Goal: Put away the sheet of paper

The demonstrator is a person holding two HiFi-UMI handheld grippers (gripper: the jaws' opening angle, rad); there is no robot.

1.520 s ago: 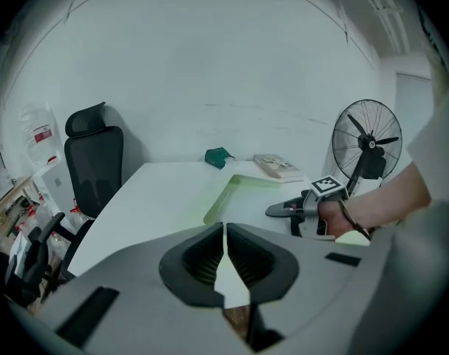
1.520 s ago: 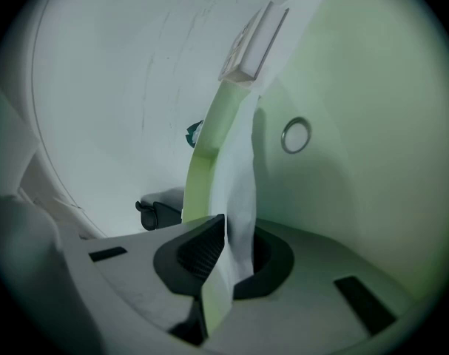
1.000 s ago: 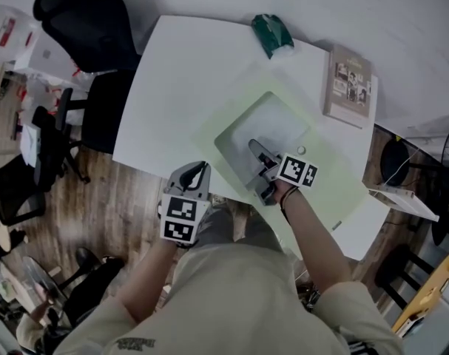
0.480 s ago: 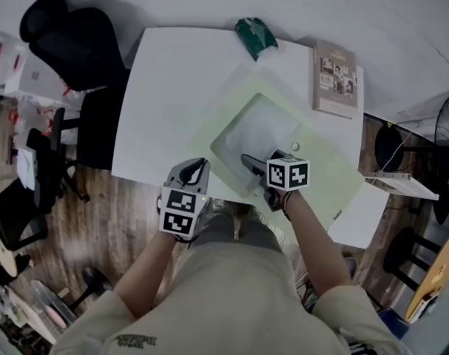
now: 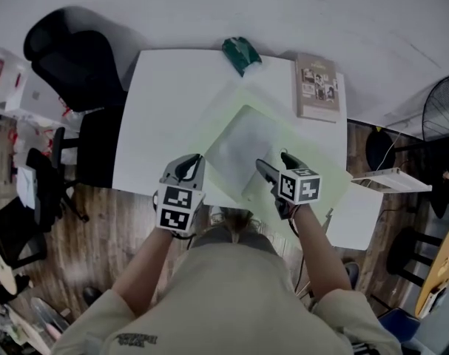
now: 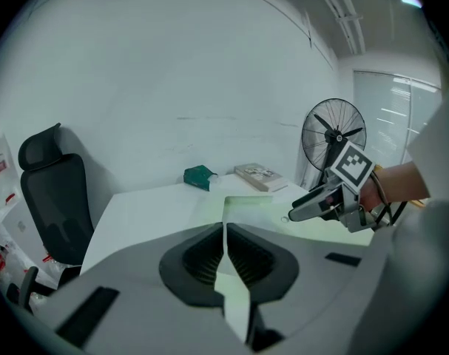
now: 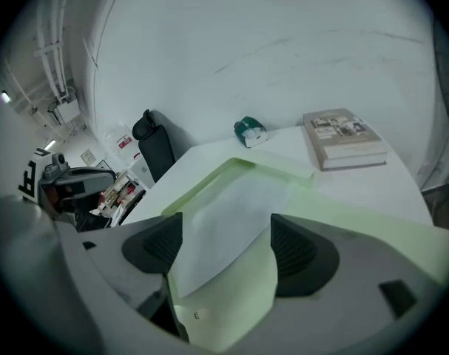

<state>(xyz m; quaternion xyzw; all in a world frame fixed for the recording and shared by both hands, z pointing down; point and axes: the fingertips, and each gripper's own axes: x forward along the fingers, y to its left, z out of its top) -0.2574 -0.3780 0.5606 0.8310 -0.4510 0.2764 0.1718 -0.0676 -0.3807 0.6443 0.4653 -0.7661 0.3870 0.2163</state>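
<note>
Our right gripper (image 5: 273, 163) stands released, its jaws just swung wide. Between them, unpressed, the sheet of paper (image 7: 235, 213) lies flat inside the open green folder (image 5: 324, 161) on the white table (image 5: 165, 102). Our left gripper (image 6: 225, 254) is clenched on the folder's edge at 8 o'clock. A book (image 5: 316, 86) lies at 1 o'clock.

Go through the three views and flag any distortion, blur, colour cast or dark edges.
Head view: sharp, evenly lit, soft shadow beside the office chair. Left gripper view: strong fisheye, black corners, bowed wall seams, dim bluish cast. Right gripper view: same fisheye and dark rim; the green folder near the lens is blurred, the book farther off sharper.
</note>
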